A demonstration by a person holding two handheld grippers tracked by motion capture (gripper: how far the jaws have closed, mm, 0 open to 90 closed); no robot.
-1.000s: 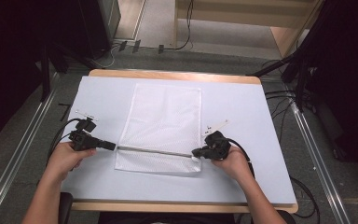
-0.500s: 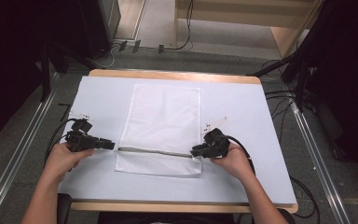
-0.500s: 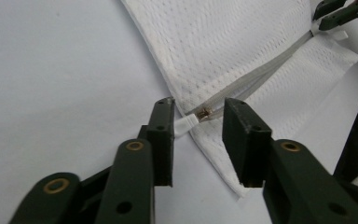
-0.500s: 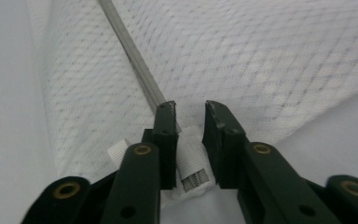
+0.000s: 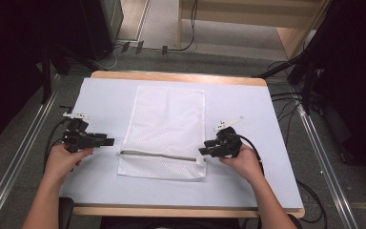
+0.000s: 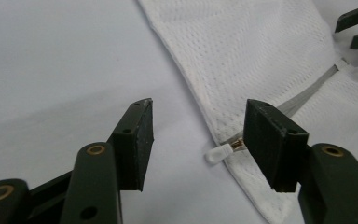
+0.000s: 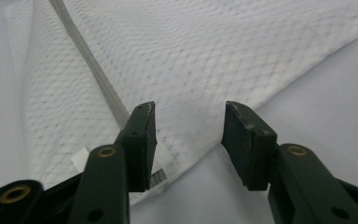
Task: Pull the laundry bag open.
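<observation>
We see the white mesh bag (image 5: pixel 167 131) lying flat, long axis running away from us, zipper (image 5: pixel 158 156) crosswise; left gripper (image 5: pixel 108 141) and right gripper (image 5: pixel 202 151) have just opened wide, holding nothing.

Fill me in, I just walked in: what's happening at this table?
A person holds a gripper in each hand over a white mesh bag lying flat on the table. The left gripper sits just off the zipper's left end, by the pull; the right gripper is at its right end. Both jaws have just been opening, with nothing between them. The bag lies free.
</observation>
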